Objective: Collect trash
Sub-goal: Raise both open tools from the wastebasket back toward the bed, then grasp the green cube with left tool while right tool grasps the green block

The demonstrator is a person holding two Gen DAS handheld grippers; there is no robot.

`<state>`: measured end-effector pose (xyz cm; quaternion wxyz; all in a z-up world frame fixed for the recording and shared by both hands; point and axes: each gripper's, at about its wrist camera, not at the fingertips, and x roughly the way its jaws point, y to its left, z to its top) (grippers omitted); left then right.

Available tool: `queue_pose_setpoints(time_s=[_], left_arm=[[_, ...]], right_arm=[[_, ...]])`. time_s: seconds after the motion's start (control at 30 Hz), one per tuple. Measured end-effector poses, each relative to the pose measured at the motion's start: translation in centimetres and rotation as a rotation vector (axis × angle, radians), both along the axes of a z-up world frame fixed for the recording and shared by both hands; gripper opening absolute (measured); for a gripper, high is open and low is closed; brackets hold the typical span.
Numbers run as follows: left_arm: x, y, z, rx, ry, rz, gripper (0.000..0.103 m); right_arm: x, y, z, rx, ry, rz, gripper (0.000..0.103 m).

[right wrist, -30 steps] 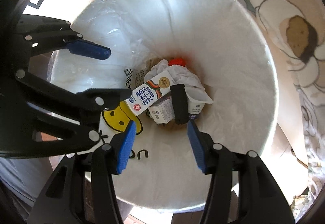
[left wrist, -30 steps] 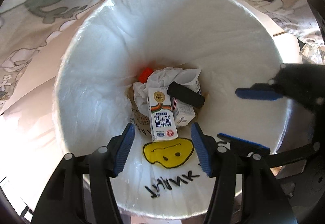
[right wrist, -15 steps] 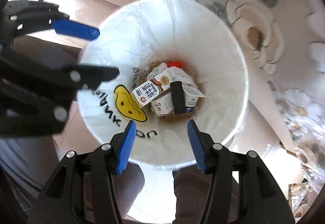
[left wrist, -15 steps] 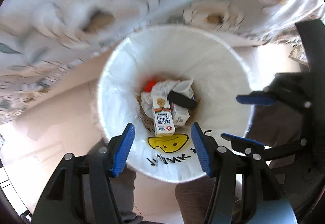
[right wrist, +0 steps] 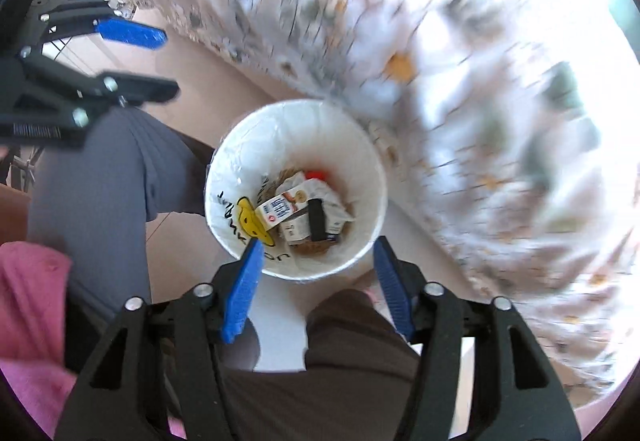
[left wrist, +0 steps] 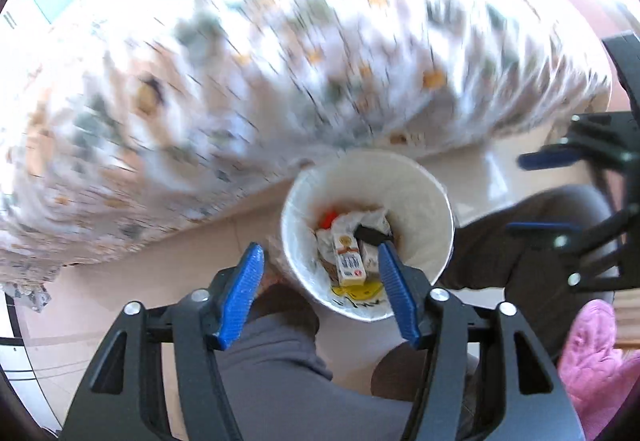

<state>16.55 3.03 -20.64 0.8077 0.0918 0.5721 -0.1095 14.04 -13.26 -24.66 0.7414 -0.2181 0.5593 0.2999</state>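
On the floor, just beside the hanging edge of a flowered tablecloth point(left wrist: 248, 89), stands the white trash bin point(left wrist: 416, 197) with a plastic liner and a yellow smiley face point(right wrist: 250, 219) printed on its inner wall. At its bottom lies the collected trash: a milk carton point(left wrist: 349, 259) leaning on a smaller carton, a black cylinder point(right wrist: 316, 219) across them, crumpled white paper and a red cap point(right wrist: 317, 174) behind. The walls of the bin rise well above this trash, and its round mouth is uncovered.

Around the bin, the pale floor is free on the side toward the tablecloth, while the person's legs in grey trousers point(right wrist: 100, 177) stand close on the other side, with a pink slipper point(left wrist: 592, 353) near the border of the left wrist view. The tablecloth is strongly blurred.

The left gripper point(left wrist: 320, 289) hangs above the bin rim, its blue fingers point(left wrist: 244, 293) spread wide and grasping nothing. The right gripper point(right wrist: 316, 281) is also above the bin, fingers point(right wrist: 242, 291) released and wide apart, touching nothing. The two grippers are well apart from each other.
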Motion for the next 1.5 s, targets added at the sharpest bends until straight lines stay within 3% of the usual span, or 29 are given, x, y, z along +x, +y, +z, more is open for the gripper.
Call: queue_pose_setpoints(time_s=[0.17, 0.37, 0.47, 0.67, 0.83, 1.07, 1.37, 1.5], left_arm=[[0.8, 1.6, 5.8, 0.003, -0.083, 0.035, 0.069], [3.2, 2.9, 11.5, 0.023, -0.183, 0.059, 0.083], [5.3, 3.2, 14.3, 0.025, -0.206, 0.074, 0.084], [10.4, 3.4, 16.8, 0.051, -0.232, 0.111, 0.085], [16.1, 3.0, 16.7, 0.065, -0.232, 0.125, 0.085], [25.3, 3.2, 14.6, 0.039, -0.209, 0.206, 0.085], [35.5, 5.1, 9.7, 0.026, -0.185, 0.342, 0.085], [38.6, 6.4, 7.5, -0.016, -0.168, 0.391, 0.085]], right_arm=[[0.6, -1.8, 6.8, 0.023, -0.089, 0.003, 0.061], [3.0, -2.8, 14.8, 0.044, -0.219, -0.032, 0.070], [5.2, -3.0, 18.4, 0.066, -0.262, -0.067, 0.074], [11.3, -2.5, 24.4, 0.110, -0.317, -0.127, 0.074], [17.5, -1.5, 26.9, 0.101, -0.351, -0.159, 0.074], [28.7, 1.3, 26.7, 0.094, -0.356, -0.226, 0.074], [44.4, 5.3, 20.8, 0.108, -0.267, -0.349, 0.074], [50.3, 7.2, 17.2, 0.125, -0.213, -0.411, 0.074]])
